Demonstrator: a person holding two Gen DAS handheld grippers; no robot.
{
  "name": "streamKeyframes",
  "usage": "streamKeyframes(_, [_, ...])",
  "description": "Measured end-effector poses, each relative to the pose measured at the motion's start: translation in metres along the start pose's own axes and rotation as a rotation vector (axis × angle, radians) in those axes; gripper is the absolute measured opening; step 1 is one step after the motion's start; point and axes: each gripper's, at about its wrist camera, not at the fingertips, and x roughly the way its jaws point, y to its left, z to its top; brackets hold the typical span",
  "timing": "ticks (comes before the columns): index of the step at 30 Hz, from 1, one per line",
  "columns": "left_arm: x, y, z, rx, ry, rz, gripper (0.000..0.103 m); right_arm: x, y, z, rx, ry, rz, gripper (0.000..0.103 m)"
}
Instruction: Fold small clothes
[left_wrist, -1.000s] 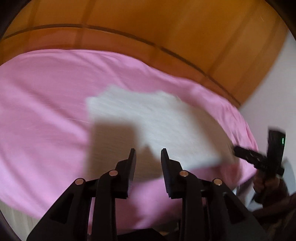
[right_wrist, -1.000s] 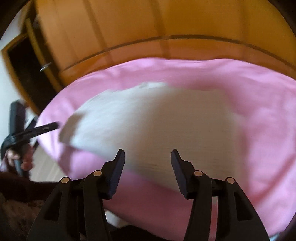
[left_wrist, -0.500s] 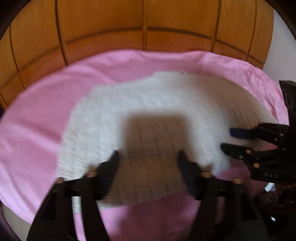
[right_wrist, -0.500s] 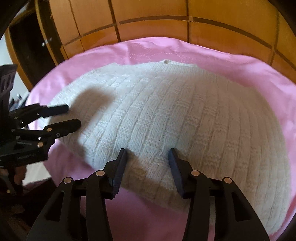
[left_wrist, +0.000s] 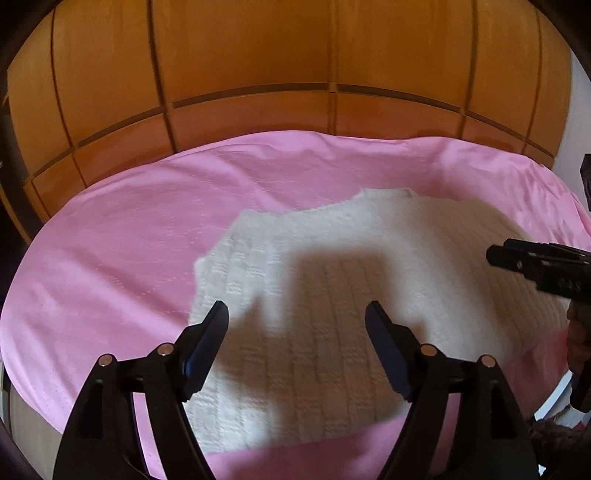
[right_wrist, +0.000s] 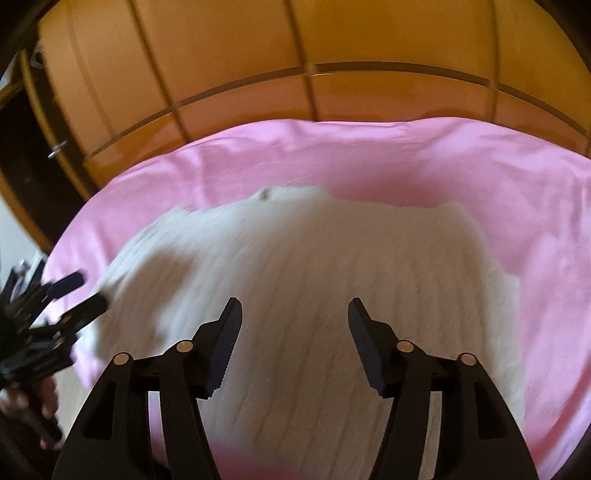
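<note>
Right now both grippers hover over the bed, nothing held. Left gripper (left_wrist: 297, 325) has its jaws wide apart above the near-left part of the white knit sweater (left_wrist: 351, 295); right gripper (right_wrist: 293, 321) has jaws apart too, over the garment's middle. Sweater lies spread flat on the pink bedsheet (left_wrist: 129, 240), neckline toward the wooden headboard (left_wrist: 258, 55), near hem close to the bed's front edge. Fold looks not yet started, as I read it. Risks: the knit is thick and loose, so if I pinch only the top layer the back layer stays behind and the fold comes out skewed. Biting too deep could grab the sheet along with it and drag the whole thing. The hem sits close to the bed edge, so a careless pull toward me may slide the garment off. With both grippers working the same side, they could also collide. Hard to read: the right wrist view is motion-blurred, knit texture smeared. My own shadow covers the sweater's centre in the left view. Sleeves I cannot make out, tucked under or absent. Near hem is partly blocked by the gripper bodies in both views.
</note>
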Motion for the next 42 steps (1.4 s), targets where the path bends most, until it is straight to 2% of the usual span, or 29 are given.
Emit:
streamKeyframes(5, [0.008, 0.016, 0.006, -0.042, 0.014, 0.049, 0.077, 0.028, -0.011, -0.001, 0.032, 0.046, -0.042, 0.059])
streamKeyframes(8, [0.013, 0.024, 0.007, -0.054, 0.022, 0.061, 0.077, 0.035, -0.011, -0.008, 0.022, 0.038, -0.032, 0.068])
streamKeyframes(11, [0.023, 0.039, 0.01, -0.086, 0.048, 0.053, 0.077, 0.037, -0.008, -0.01, 0.01, 0.033, -0.038, 0.071])
streamKeyframes(13, [0.028, 0.06, 0.015, -0.159, 0.056, 0.019, 0.074, 0.038, -0.009, -0.011, 0.014, 0.032, -0.033, 0.072])
streamKeyframes(15, [0.034, 0.083, 0.022, -0.23, 0.06, -0.044, 0.063, 0.039, -0.011, -0.011, 0.023, 0.033, -0.024, 0.072])
streamKeyframes(17, [0.046, 0.109, 0.03, -0.315, 0.085, -0.133, 0.035, 0.04, -0.011, -0.01, 0.026, 0.031, -0.017, 0.072])
streamKeyframes(19, [0.066, 0.127, 0.036, -0.371, 0.135, -0.238, 0.035, 0.04, -0.011, -0.011, 0.025, 0.028, -0.016, 0.072])
streamKeyframes(21, [0.082, 0.136, 0.04, -0.406, 0.163, -0.24, 0.035, 0.039, -0.011, -0.012, 0.026, 0.027, -0.017, 0.073])
streamKeyframes(24, [0.106, 0.135, 0.044, -0.43, 0.218, -0.302, 0.035, 0.038, -0.011, -0.013, 0.024, 0.025, -0.014, 0.073])
streamKeyframes(26, [0.123, 0.127, 0.045, -0.427, 0.264, -0.363, 0.044, 0.039, -0.011, -0.013, 0.023, 0.025, -0.013, 0.073])
streamKeyframes(27, [0.133, 0.12, 0.045, -0.415, 0.286, -0.337, 0.043, 0.039, -0.011, -0.013, 0.022, 0.025, -0.011, 0.074])
streamKeyframes(28, [0.14, 0.116, 0.044, -0.409, 0.302, -0.306, 0.038, 0.039, -0.01, -0.013, 0.02, 0.024, -0.012, 0.075])
streamKeyframes(30, [0.147, 0.108, 0.044, -0.386, 0.31, -0.291, 0.008, 0.039, -0.008, -0.013, 0.01, 0.023, -0.019, 0.076])
streamKeyframes(31, [0.144, 0.102, 0.046, -0.365, 0.279, -0.267, 0.006, 0.038, -0.008, -0.013, 0.012, 0.024, -0.02, 0.076])
streamKeyframes(33, [0.125, 0.096, 0.052, -0.354, 0.172, -0.239, 0.005, 0.032, -0.008, -0.01, 0.036, 0.021, 0.003, 0.076])
streamKeyframes(36, [0.117, 0.087, 0.057, -0.293, 0.119, -0.128, 0.005, 0.035, -0.01, -0.01, 0.042, 0.031, 0.0, 0.077])
streamKeyframes(37, [0.128, 0.088, 0.057, -0.259, 0.141, -0.085, 0.005, 0.037, -0.009, -0.011, 0.029, 0.031, -0.008, 0.077])
streamKeyframes(39, [0.152, 0.08, 0.048, -0.245, 0.221, -0.049, 0.006, 0.037, -0.004, -0.012, 0.002, 0.033, -0.024, 0.077])
streamKeyframes(40, [0.155, 0.079, 0.044, -0.245, 0.226, -0.036, 0.009, 0.034, -0.004, -0.01, -0.005, 0.036, -0.02, 0.073])
streamKeyframes(42, [0.147, 0.076, 0.043, -0.252, 0.184, -0.015, 0.013, 0.02, -0.014, -0.002, 0.032, 0.022, 0.015, 0.056])
